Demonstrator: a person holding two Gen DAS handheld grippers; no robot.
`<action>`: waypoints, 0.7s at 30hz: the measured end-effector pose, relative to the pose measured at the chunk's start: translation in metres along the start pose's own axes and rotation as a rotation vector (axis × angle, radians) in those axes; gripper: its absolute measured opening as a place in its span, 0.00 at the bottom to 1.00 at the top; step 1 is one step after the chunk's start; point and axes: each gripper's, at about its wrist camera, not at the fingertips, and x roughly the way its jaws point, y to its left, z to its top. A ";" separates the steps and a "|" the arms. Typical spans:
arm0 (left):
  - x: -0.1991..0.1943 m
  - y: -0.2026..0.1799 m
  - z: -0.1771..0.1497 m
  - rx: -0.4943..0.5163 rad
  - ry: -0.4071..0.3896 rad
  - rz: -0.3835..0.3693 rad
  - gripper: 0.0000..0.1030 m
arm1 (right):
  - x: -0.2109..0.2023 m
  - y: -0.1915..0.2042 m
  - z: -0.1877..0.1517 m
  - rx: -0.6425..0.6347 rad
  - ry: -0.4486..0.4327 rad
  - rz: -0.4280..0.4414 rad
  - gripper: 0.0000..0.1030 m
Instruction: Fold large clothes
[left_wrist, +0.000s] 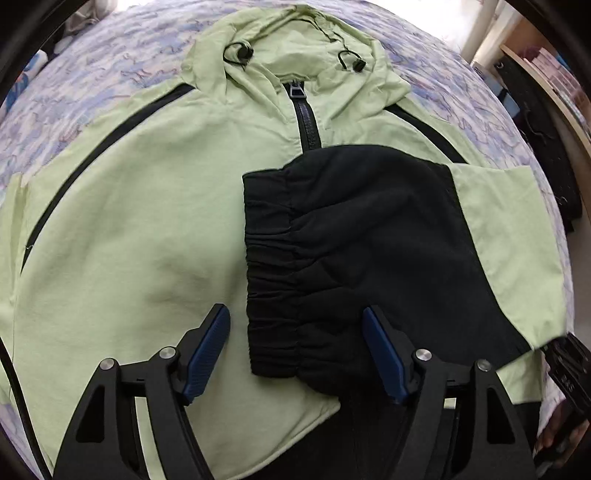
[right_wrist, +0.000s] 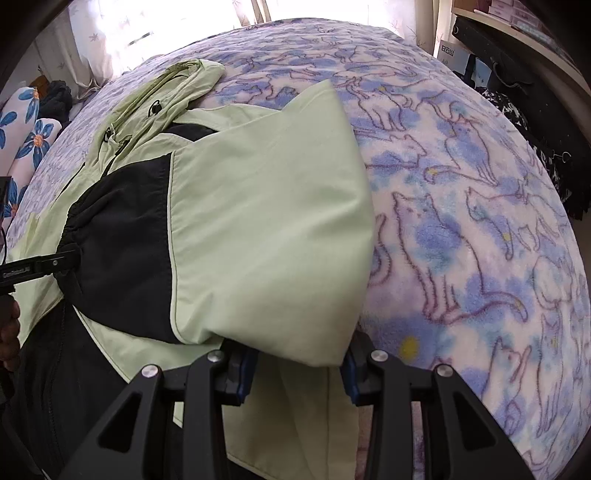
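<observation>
A light green hooded jacket (left_wrist: 140, 221) with black trim and a black zip lies face up on the bed. Its right sleeve is folded across the chest, and the black elastic cuff (left_wrist: 280, 266) lies on the front. My left gripper (left_wrist: 295, 354) is open, with its blue pads either side of the cuff's lower end, just above it. In the right wrist view the folded sleeve (right_wrist: 266, 221) drapes over my right gripper (right_wrist: 297, 373). Its jaws stand apart, with the sleeve's green fold between them; the pads are mostly hidden by fabric.
The bed has a blue and purple animal-print blanket (right_wrist: 461, 221). Flowered pillows (right_wrist: 29, 125) lie at the far left. A wooden shelf with dark items (left_wrist: 546, 122) stands along the right side. A curtained window (right_wrist: 184, 22) is beyond the bed.
</observation>
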 end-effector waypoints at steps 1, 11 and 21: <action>0.000 -0.004 0.000 0.005 -0.007 0.016 0.51 | 0.000 0.000 0.000 0.000 0.000 0.000 0.37; -0.092 -0.034 0.021 0.084 -0.264 0.107 0.25 | -0.001 -0.003 -0.004 0.015 -0.008 -0.003 0.37; -0.103 0.033 0.014 0.065 -0.221 0.168 0.32 | -0.017 0.009 -0.006 -0.076 0.021 0.023 0.39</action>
